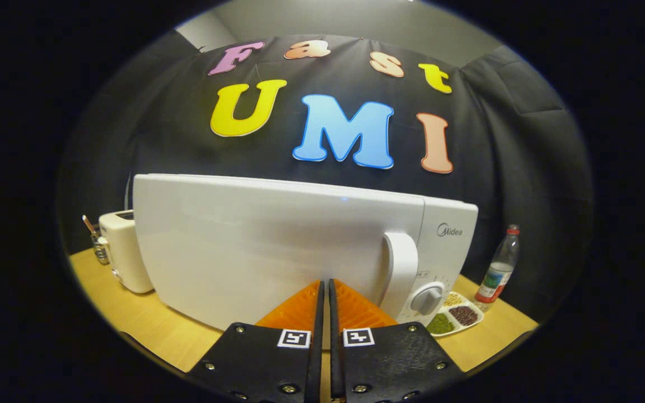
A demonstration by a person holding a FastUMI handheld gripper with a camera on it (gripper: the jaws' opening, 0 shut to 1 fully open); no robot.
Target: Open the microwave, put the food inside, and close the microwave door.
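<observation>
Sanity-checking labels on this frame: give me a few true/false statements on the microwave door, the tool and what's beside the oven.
1. The white microwave has its door shut. True.
2. The tool is open wide. False: its fingers are together, holding nothing, just ahead of the door.
3. A clear plastic bottle with a red cap stands right of the microwave. True.
4. The white divided dish of grains sits inside the microwave. False: it is on the wooden table, by the bottle.
5. A white toaster stands left of the microwave. True.

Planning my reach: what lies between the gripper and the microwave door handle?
Nothing. In the gripper view, the shut gripper points at the door; the handle sits just right of its tips, with bare door between.
</observation>
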